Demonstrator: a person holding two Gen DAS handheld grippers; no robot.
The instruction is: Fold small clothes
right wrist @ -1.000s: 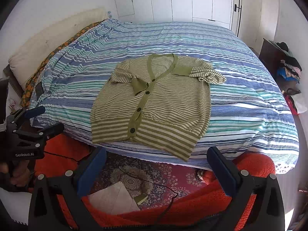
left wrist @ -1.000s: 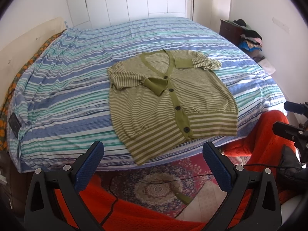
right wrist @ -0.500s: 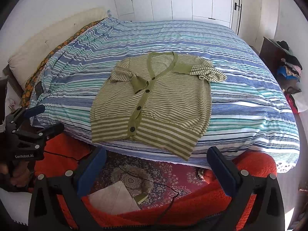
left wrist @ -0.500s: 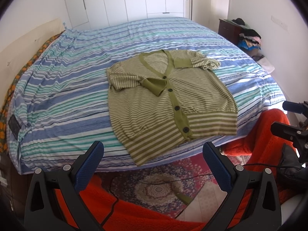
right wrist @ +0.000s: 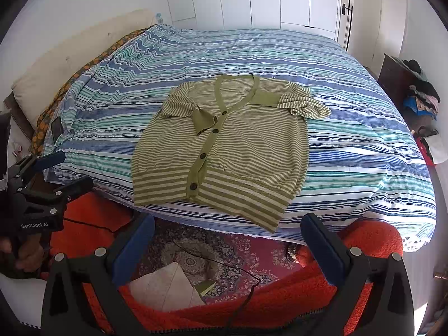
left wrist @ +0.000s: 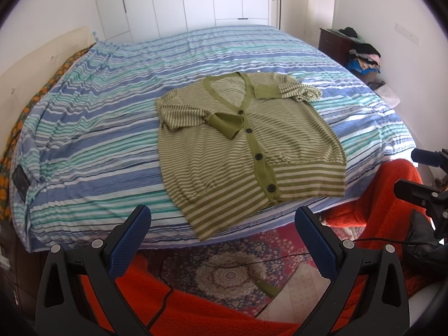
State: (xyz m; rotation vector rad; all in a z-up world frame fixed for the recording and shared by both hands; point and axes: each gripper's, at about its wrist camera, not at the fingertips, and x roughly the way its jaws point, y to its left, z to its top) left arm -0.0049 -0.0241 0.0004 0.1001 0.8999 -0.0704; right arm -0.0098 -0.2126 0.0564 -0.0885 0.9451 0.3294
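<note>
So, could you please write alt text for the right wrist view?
A green striped cardigan lies buttoned and flat on a blue striped bed, both sleeves folded in. The open right gripper hangs short of the bed's near edge, with the open left gripper at far left.

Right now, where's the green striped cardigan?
The cardigan lies flat, buttoned, at the near middle of the striped bedspread in both wrist views, its hem at the bed's near edge, just beyond both open tongs.
</note>
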